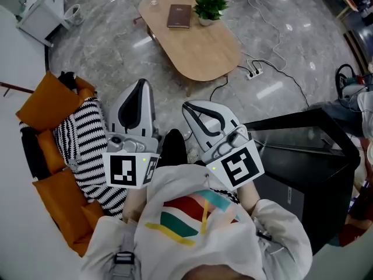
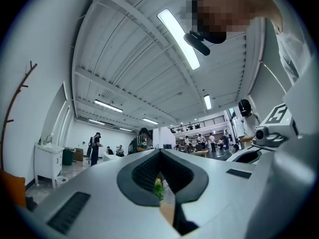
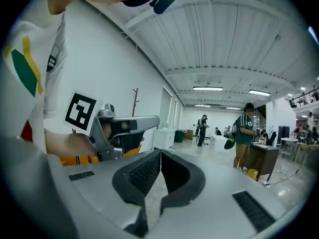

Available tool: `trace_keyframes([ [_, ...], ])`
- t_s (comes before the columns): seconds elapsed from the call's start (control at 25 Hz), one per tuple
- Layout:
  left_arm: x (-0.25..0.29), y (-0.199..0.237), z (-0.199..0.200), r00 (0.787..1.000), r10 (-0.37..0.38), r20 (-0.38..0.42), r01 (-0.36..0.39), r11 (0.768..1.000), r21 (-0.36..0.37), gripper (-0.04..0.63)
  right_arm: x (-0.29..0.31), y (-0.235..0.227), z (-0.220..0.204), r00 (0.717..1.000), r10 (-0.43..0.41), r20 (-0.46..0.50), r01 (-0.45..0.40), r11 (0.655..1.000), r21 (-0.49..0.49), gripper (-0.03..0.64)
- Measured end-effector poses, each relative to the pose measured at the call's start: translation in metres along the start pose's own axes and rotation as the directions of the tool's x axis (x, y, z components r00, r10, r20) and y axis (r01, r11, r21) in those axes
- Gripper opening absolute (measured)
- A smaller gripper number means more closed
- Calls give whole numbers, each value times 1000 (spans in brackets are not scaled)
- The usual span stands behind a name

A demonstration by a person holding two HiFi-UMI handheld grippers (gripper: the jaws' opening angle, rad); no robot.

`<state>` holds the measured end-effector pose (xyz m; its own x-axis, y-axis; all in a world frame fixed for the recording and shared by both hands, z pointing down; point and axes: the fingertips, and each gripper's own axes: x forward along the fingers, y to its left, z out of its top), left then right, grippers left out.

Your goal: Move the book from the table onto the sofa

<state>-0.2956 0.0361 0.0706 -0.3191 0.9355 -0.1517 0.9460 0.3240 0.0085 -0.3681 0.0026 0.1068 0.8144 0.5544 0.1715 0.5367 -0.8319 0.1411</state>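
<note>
The brown book (image 1: 179, 16) lies on the far end of the oval wooden table (image 1: 201, 48), beside a small potted plant (image 1: 210, 7). The sofa (image 1: 55, 156) with orange cushions and a black-and-white striped blanket (image 1: 87, 142) is at my left. Both grippers are held close to my chest, well short of the table. My left gripper (image 1: 141, 85) (image 2: 160, 151) is shut with nothing in it; the plant (image 2: 158, 187) shows through the gap behind its tips. My right gripper (image 1: 187, 107) (image 3: 160, 153) is also shut and empty.
A black glass-topped cabinet (image 1: 303, 150) stands close on my right. A power strip with cables (image 1: 253, 73) lies on the marble floor by the table. A white cabinet (image 1: 41, 7) is at the far left. Several people stand far off in the hall.
</note>
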Motion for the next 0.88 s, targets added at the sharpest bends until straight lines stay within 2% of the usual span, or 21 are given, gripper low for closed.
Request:
trace_keyframes([
  [0.12, 15, 12, -7, 1000, 1, -3, -1, 1000, 5, 6, 14, -14, -3, 1000, -25, 19, 24, 998, 56, 14],
  [0.32, 58, 53, -34, 1000, 15, -20, -16, 1000, -17, 6, 61, -59, -23, 995, -87, -48, 91, 993, 73, 14],
  [0.52, 109, 128, -55, 999, 34, -41, -35, 999, -41, 6, 139, -114, -19, 991, -128, -35, 132, 977, 168, 14],
  [0.88, 185, 274, -64, 997, 66, -40, -68, 996, -54, 6, 277, -181, 1, 983, -176, -45, 181, 967, 178, 14],
])
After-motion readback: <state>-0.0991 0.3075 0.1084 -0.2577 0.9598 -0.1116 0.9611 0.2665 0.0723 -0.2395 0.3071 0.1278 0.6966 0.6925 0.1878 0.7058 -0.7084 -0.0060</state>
